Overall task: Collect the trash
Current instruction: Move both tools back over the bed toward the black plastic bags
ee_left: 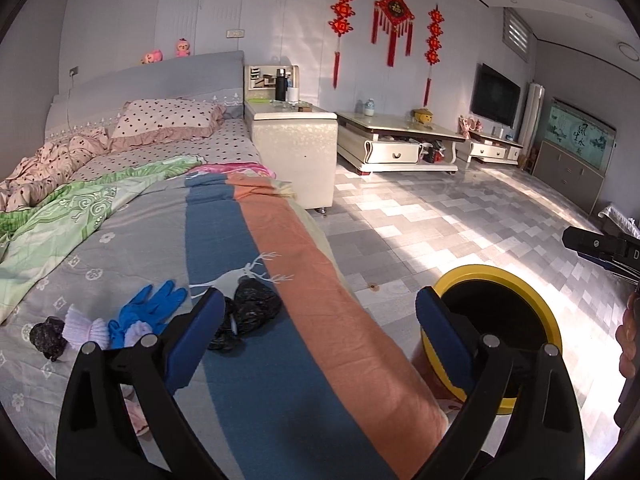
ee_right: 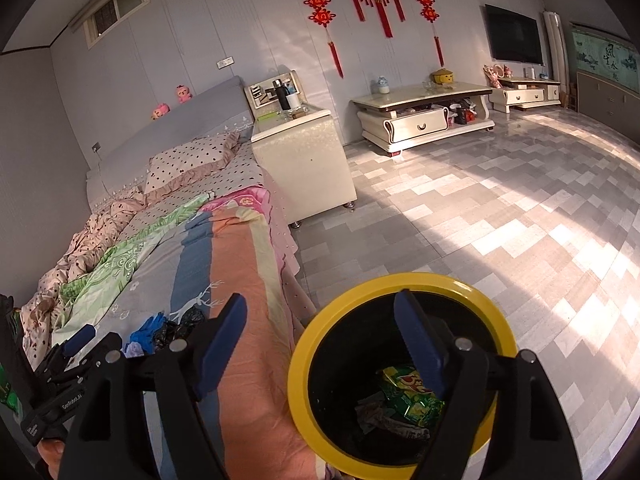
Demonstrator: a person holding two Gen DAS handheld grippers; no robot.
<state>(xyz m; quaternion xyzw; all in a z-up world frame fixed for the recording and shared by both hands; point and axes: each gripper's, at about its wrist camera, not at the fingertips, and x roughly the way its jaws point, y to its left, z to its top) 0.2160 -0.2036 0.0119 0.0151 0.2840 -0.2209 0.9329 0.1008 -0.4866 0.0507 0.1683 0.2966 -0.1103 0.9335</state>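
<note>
**bedroom_bot:** Nearest first. The left tongs (ee_left: 320,340) are spread wide with nothing between the blue pads, hanging over the striped blanket (ee_left: 280,360) at the bed's edge. The right tongs (ee_right: 324,344) are also apart and empty, one finger over the blanket, the other over the mouth of the yellow-rimmed bin (ee_right: 304,356).

**tilefloor22:** Where's the trash?

**bedroom_bot:** Some sits in the bin: a green snack wrapper (ee_right: 412,396) with red print I can't read, plus crumpled paper (ee_right: 384,420). Only the right view looks down into it; the left view just shows a dark inside. The rest lies on the bed just past the left tongs: a crumpled black plastic bag (ee_left: 252,308), a blue glove (ee_left: 152,308), pale lilac knit pieces (ee_left: 86,326) and a small black lump (ee_left: 48,338). The right view catches the glove and bag small, and the lump not at all.

**tilefloor22:** Any readable writing?

**bedroom_bot:** The left tongs' body in the right view has small white lettering, too tiny for me. Further back, the red hanging knot (ee_left: 394,10) on the wall carries a gold 福. Far right, the panel (ee_left: 580,136) has brush characters I can't make out. The ceiling-level window (ee_right: 114,8) shows in the right view only.
</note>
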